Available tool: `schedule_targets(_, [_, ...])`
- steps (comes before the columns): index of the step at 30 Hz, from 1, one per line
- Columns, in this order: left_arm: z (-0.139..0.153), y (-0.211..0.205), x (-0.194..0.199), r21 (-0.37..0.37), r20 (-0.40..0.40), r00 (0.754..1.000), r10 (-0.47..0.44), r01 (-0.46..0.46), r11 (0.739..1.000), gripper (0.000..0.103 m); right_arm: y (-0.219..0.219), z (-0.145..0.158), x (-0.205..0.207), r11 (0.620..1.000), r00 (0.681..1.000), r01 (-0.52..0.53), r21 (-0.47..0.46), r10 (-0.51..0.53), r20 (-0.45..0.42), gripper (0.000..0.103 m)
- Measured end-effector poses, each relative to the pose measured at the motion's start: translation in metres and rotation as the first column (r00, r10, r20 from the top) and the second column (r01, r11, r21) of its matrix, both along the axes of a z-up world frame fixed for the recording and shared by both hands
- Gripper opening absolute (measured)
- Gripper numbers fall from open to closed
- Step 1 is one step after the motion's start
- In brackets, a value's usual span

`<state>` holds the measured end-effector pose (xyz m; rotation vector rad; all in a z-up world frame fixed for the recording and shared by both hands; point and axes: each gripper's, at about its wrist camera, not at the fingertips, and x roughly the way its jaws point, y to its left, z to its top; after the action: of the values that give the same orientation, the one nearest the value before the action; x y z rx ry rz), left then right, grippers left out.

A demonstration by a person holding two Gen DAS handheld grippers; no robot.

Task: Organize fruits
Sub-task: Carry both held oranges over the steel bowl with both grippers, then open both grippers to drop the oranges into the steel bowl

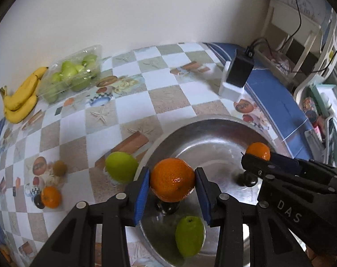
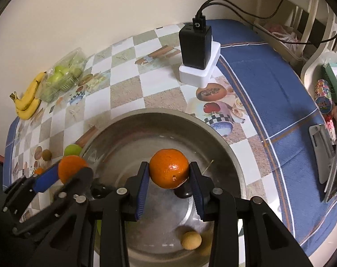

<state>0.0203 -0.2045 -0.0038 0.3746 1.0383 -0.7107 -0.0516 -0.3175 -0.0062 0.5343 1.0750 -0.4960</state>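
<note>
Oranges got clamped over the shiny metal bowl: left gripper squeezing one orange, right gripper another; smooth green apple underneath.

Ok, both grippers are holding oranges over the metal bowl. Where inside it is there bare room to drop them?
The metal bowl is bare across its far half and middle, under the right gripper and its orange. The near side is crowded: a green apple by the near rim and a small tan fruit. The left gripper holds its orange above the bowl's left part, bare beyond the apple.
</note>
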Motion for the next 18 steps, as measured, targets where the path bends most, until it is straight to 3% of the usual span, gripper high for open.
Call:
schedule_targets(7, [-0.016, -0.004, 0.003, 0.017, 0.001, 1.000, 0.000, 0.000, 1.000, 0.043, -0.002, -0.011, 0.003, 1.000, 1.000, 0.011, -0.003, -0.011, 0.015, 0.038])
schedule_targets(18, [-0.030, -0.006, 0.002, 0.055, 0.004, 1.000, 0.001, -0.001, 0.998, 0.043, 0.004, -0.024, 0.010, 1.000, 1.000, -0.003, 0.000, 0.003, -0.028, 0.038])
